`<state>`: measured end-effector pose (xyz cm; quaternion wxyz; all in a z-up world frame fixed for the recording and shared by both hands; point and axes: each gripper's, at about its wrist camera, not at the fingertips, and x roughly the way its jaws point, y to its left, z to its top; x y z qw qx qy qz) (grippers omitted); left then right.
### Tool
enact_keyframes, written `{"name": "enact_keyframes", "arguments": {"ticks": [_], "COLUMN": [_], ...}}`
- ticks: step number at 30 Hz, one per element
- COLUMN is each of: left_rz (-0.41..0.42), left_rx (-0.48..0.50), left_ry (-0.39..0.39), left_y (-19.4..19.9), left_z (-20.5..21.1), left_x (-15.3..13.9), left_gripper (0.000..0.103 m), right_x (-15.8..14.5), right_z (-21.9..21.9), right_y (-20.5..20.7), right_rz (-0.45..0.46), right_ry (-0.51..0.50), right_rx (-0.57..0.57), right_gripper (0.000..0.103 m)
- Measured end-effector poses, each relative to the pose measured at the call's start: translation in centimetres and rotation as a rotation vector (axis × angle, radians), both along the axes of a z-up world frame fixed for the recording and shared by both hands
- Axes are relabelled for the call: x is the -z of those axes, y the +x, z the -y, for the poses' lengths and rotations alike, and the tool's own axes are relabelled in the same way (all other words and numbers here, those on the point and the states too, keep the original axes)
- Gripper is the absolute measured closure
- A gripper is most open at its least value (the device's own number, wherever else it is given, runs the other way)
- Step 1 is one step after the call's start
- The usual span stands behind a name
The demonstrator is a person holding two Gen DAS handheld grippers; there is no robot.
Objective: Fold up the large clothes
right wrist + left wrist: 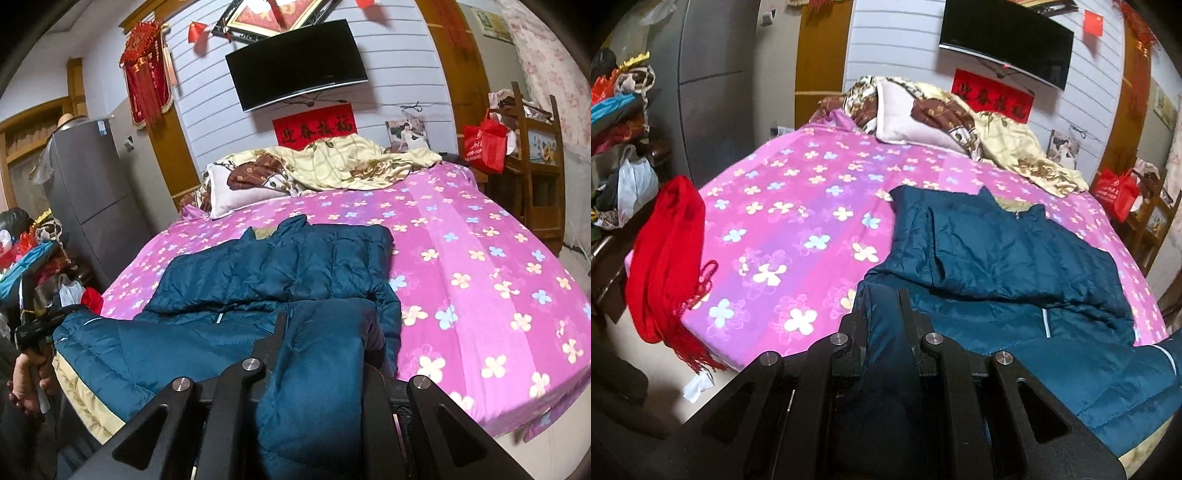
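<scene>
Left wrist view: left claw (882, 314) clamped on near hem of dark teal quilted padded jacket (997, 258), right claw (321, 332) likewise pinching hem, garment stretching straight ahead on pink flowered bedsheet (798, 206), collar farthest, both equally near.

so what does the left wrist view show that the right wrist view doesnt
Only the left wrist view shows the whole red scarf draped over the bed's corner and the left gripper shut on the jacket hem. Only the right wrist view shows the red tasselled hanging, the person's hand and the right gripper. Both share the blue jacket, pink floral sheet and television.
</scene>
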<state>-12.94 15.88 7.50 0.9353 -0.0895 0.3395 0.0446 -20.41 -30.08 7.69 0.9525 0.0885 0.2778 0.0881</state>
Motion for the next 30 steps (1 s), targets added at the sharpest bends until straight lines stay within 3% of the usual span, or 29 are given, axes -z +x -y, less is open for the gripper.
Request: {"name": "enact_keyframes", "arguments": {"ticks": [10,18,23,30], "left_rz": [-0.031,-0.070,-0.100,-0.104], "left_rx": [0.004,-0.001,-0.036,-0.043], "left_ry": [-0.001,0.030,0.007,0.034], "left_y": [2.7,4.0,4.9,5.0], "left_z": [0.3,0.4,0.2,0.6], "left_x": [1.4,3.5,4.6,4.7], "left_gripper": [0.093,0.093,0.093,0.093], "right_x": [2.0,3.6,3.9,4.3], "right_z": [-0.7,-0.5,-2.1,-1.0], "right_y": [3.4,4.0,5.0,5.8], "right_rz": [-0.018,0.042,0.037,0.002], "right_ry": [-0.079,-0.030,-0.109,-0.041], "right_rx": [0.016,0.065,0.111,0.108], "right_gripper": [0.094,0.094,0.094,0.094]}}
